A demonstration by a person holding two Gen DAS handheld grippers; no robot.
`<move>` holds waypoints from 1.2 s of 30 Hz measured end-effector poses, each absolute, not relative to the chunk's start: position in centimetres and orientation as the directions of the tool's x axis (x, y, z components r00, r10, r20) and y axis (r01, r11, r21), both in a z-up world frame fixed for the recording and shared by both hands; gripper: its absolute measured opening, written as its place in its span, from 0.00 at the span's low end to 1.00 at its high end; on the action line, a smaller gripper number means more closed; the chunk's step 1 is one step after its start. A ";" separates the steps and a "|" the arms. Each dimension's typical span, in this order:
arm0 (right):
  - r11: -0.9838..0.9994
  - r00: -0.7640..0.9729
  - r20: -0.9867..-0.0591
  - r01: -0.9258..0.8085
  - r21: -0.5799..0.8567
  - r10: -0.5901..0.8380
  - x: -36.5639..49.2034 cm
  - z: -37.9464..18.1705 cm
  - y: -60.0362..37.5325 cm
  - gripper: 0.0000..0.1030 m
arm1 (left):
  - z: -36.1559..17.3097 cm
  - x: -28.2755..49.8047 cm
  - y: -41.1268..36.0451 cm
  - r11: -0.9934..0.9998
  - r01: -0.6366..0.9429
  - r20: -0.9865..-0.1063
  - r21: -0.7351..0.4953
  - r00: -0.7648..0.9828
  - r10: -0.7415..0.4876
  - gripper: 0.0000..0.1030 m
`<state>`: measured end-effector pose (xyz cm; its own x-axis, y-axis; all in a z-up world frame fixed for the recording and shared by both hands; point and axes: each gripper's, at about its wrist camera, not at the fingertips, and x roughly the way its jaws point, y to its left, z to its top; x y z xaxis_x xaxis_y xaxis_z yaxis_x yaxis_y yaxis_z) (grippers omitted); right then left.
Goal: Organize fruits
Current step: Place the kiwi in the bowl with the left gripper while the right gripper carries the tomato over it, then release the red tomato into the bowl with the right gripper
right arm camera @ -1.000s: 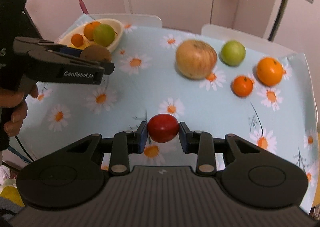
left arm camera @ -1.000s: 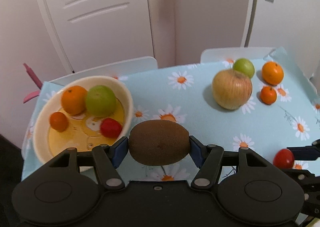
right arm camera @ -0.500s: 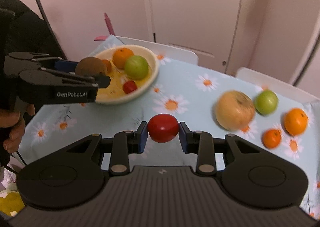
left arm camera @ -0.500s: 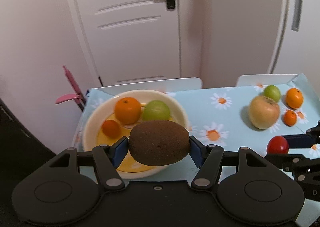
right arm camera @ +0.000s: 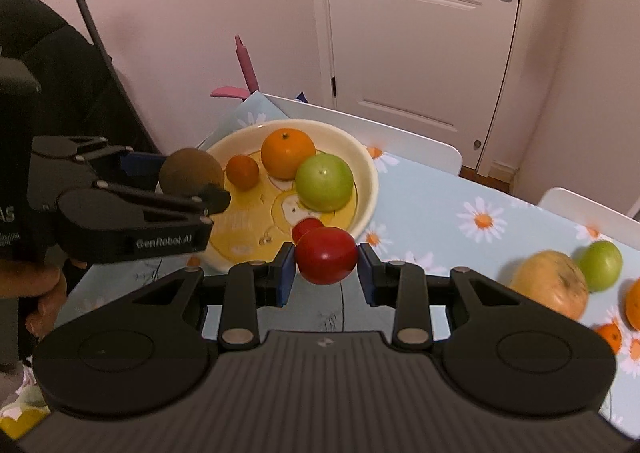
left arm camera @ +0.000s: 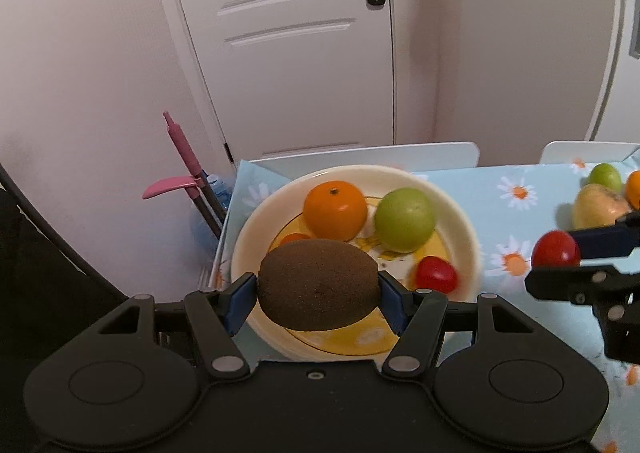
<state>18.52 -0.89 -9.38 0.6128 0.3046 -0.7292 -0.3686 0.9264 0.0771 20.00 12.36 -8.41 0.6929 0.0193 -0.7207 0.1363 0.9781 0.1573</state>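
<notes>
My left gripper [left arm camera: 318, 299] is shut on a brown kiwi [left arm camera: 318, 285], held over the near left rim of the cream bowl [left arm camera: 464, 225]. In the bowl lie a large orange [left arm camera: 335, 208], a green apple [left arm camera: 404, 219], a small orange [right arm camera: 242, 172] and a red tomato [left arm camera: 436, 275]. My right gripper [right arm camera: 326, 269] is shut on another red tomato [right arm camera: 326, 261], held just in front of the bowl's [right arm camera: 370, 177] right rim. From the right wrist view the left gripper [right arm camera: 202, 183] with its kiwi [right arm camera: 191, 172] hangs at the bowl's left edge.
On the daisy tablecloth [right arm camera: 440, 221] to the right lie a yellow apple [right arm camera: 550, 281], a green apple [right arm camera: 600, 265] and two oranges [right arm camera: 610, 335]. White chair backs [right arm camera: 400, 133] stand behind the table. A pink-handled tool [left arm camera: 184, 161] leans by the wall. A person's hand [right arm camera: 44, 293] grips the left tool.
Both grippers have swung left towards the bowl, each keeping its fruit. The bowl now sits right ahead of both; the loose fruits have slid to the right edge of view.
</notes>
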 end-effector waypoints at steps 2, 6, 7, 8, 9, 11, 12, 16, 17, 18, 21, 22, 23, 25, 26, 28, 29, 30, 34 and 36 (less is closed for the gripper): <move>0.929 0.613 -0.730 -0.362 0.079 0.301 19.3 -9.7 -0.4 0.47 | -9.0 20.6 12.8 0.977 0.140 -0.725 0.159 0.688 0.019 0.66; 0.934 0.614 -0.732 -0.348 0.085 0.296 20.7 -10.5 0.3 0.47 | -10.2 21.7 13.5 0.974 0.153 -0.735 0.170 0.677 0.021 0.66; 0.935 0.614 -0.733 -0.344 0.085 0.293 21.1 -10.7 0.4 0.47 | -10.6 22.0 13.7 0.972 0.158 -0.739 0.173 0.674 0.022 0.66; 0.936 0.614 -0.734 -0.341 0.085 0.291 21.4 -10.9 0.5 0.47 | -10.9 22.3 13.8 0.971 0.163 -0.742 0.175 0.670 0.022 0.66; 0.937 0.613 -0.735 -0.339 0.085 0.288 21.6 -11.0 0.6 0.47 | -11.2 22.4 13.8 0.970 0.166 -0.744 0.178 0.668 0.022 0.66; 0.939 0.613 -0.737 -0.334 0.084 0.284 22.0 -11.3 0.8 0.47 | -11.8 22.8 13.9 0.966 0.179 -0.748 0.186 0.663 0.021 0.66; 0.939 0.613 -0.738 -0.333 0.083 0.283 22.1 -11.4 0.9 0.47 | -12.0 22.9 13.9 0.964 0.187 -0.749 0.190 0.662 0.019 0.67; 0.942 0.613 -0.741 -0.327 0.079 0.275 22.4 -11.4 1.0 0.47 | -12.2 23.1 13.5 0.951 0.212 -0.742 0.223 0.670 0.025 0.72; 0.942 0.614 -0.741 -0.326 0.077 0.273 22.4 -11.3 1.0 0.47 | -12.1 22.9 13.5 0.950 0.218 -0.735 0.224 0.678 0.018 0.76; 0.941 0.618 -0.735 -0.329 0.082 0.280 22.4 -11.2 1.0 0.47 | -11.9 22.8 13.6 0.949 0.223 -0.728 0.223 0.686 0.010 0.84; 0.941 0.621 -0.733 -0.331 0.076 0.278 22.6 -10.9 0.9 0.47 | -11.2 22.1 13.8 0.948 0.233 -0.716 0.215 0.698 -0.009 0.89; 0.940 0.622 -0.732 -0.334 0.074 0.278 22.5 -10.7 0.9 0.47 | -11.1 22.0 13.8 0.949 0.233 -0.717 0.212 0.697 -0.011 0.89; 0.938 0.622 -0.732 -0.338 0.071 0.280 22.5 -10.6 0.9 0.47 | -11.0 21.8 14.0 0.950 0.233 -0.720 0.207 0.694 -0.013 0.89; 0.934 0.618 -0.732 -0.351 0.069 0.287 22.6 -10.4 0.9 0.47 | -10.7 21.3 14.1 0.953 0.231 -0.725 0.198 0.689 -0.016 0.90; 0.931 0.616 -0.732 -0.358 0.070 0.291 22.7 -10.4 1.0 0.47 | -10.5 20.9 14.2 0.954 0.229 -0.727 0.193 0.686 -0.018 0.90; 0.925 0.606 -0.736 -0.374 0.071 0.302 22.7 -10.4 1.2 0.47 | -10.4 20.3 14.5 0.958 0.224 -0.732 0.180 0.681 -0.021 0.90; 0.920 0.599 -0.739 -0.384 0.072 0.308 22.8 -10.5 1.4 0.47 | -10.3 19.9 14.6 0.960 0.218 -0.735 0.176 0.678 -0.020 0.90; 0.917 0.593 -0.742 -0.393 0.071 0.312 22.8 -10.5 1.6 0.47 | -10.3 19.7 14.7 0.962 0.213 -0.738 0.169 0.675 -0.020 0.90; 0.898 0.563 -0.760 -0.435 0.063 0.325 23.0 -11.1 3.0 0.47 | -10.5 18.5 15.3 0.975 0.191 -0.753 0.116 0.657 -0.039 0.90; 0.889 0.547 -0.766 -0.453 0.067 0.337 23.1 -11.5 3.7 0.47 | -10.6 18.0 15.4 0.977 0.178 -0.757 0.115 0.653 -0.030 0.90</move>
